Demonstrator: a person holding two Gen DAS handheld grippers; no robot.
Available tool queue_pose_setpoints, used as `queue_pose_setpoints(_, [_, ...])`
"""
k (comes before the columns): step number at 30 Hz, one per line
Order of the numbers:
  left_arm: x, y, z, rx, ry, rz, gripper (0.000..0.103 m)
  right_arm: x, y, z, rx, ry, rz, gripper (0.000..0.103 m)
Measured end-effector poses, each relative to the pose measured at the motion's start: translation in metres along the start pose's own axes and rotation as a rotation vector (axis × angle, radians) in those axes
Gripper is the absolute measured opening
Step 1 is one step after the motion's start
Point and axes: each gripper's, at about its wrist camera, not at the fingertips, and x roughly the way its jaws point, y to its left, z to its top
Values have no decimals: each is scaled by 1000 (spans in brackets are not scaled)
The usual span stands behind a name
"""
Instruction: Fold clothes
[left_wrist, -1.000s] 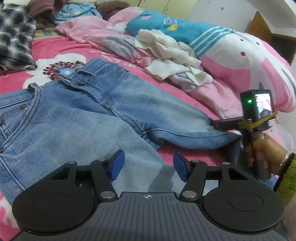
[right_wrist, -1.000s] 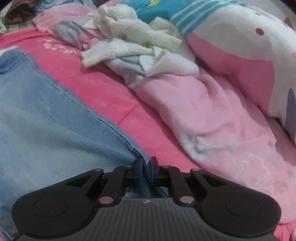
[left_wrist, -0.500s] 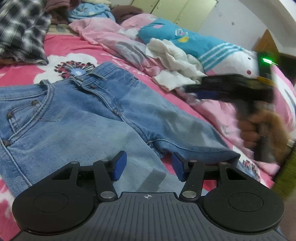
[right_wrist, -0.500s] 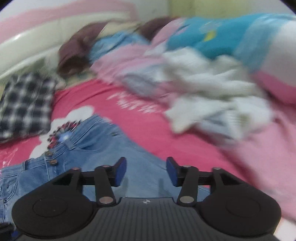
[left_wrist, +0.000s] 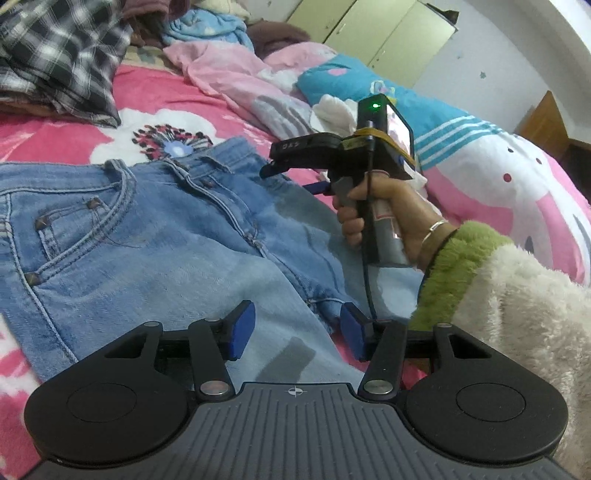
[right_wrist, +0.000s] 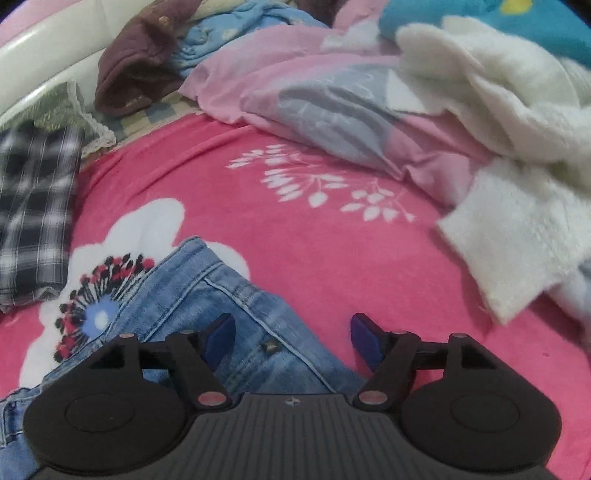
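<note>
We saw a bed (left_wrist: 155, 92) under a pink flowered blanket (right_wrist: 314, 236), a crumpled pink quilt (right_wrist: 295, 96) at its far side and cupboards (left_wrist: 373, 33) against the far wall. The jeans (left_wrist: 155, 236) lay flat near us. Our left gripper (left_wrist: 297, 334) hovered open above them; our right gripper (right_wrist: 291, 338), jaws just widened, held nothing over the waistband.

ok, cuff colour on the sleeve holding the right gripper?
Green, fuzzy cuff on a cream fleece sleeve; left wrist view shows it best.
</note>
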Motion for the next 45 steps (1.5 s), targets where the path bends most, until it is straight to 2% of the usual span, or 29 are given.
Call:
queue_pose_setpoints(1, [0,0,0,3,-1,5,53,0,1,0,-6,0,-1,63])
queue_pose_setpoints(2, [0,-1,-1,5,-1,9,53,-2,5,0,-25,-2,-1,46])
queue_pose_setpoints(3, [0,-1,-1,6,-1,13,53,-4,10,-1,-51,-5,-5,37])
queue_pose_setpoints(5, [0,-1,-2,5,-2,19,53,-7,23,-3,-108,-22,-31,22])
queue_pose_setpoints(6, [0,-1,-2,4,-2,21,53,-9,28,-4,-124,-32,-35,20])
queue_pose_setpoints(9, [-1,-1,-2,10,-12,37,51,-18,35,0,-114,-103,-23,18])
queue_pose_setpoints(15, [1,-1,-3,24,-28,71,51,-10,33,10,-64,-161,-34,18])
queue_pose_setpoints(17, [1,-1,-3,27,-28,76,51,4,33,4,-68,-140,-57,18])
queue_pose_setpoints(20, [2,-1,-3,30,-28,81,51,9,29,-1,-37,-150,-45,19])
queue_pose_setpoints(24, [0,0,-3,33,-34,85,51,-4,25,2,-12,-140,-38,26])
queue_pose_setpoints(26, [-1,0,-2,33,-41,90,51,-21,24,3,20,-170,-28,29])
queue_pose_setpoints(28, [-2,0,-2,28,-46,93,51,-40,27,2,9,-208,18,29])
queue_pose_setpoints(30, [-2,1,-1,23,-49,99,51,-56,37,0,-49,-205,85,29])
queue_pose_setpoints(33, [-2,2,0,20,-47,110,51,-61,67,-8,-218,-113,187,29])
queue_pose_setpoints(35, [-2,2,-1,22,-44,119,51,-49,91,-17,-340,-36,179,29])
queue_pose_setpoints(37, [-2,3,-1,24,-38,130,51,-28,111,-27,-423,17,123,30])
queue_pose_setpoints(39, [-2,5,0,24,-33,140,51,-20,122,-29,-440,-6,107,28])
queue_pose_setpoints(43, [-3,8,1,13,-32,152,50,-9,136,-21,-428,-22,131,5])
queue_pose_setpoints(45, [-3,9,1,17,-31,157,50,1,147,-21,-441,-25,117,2])
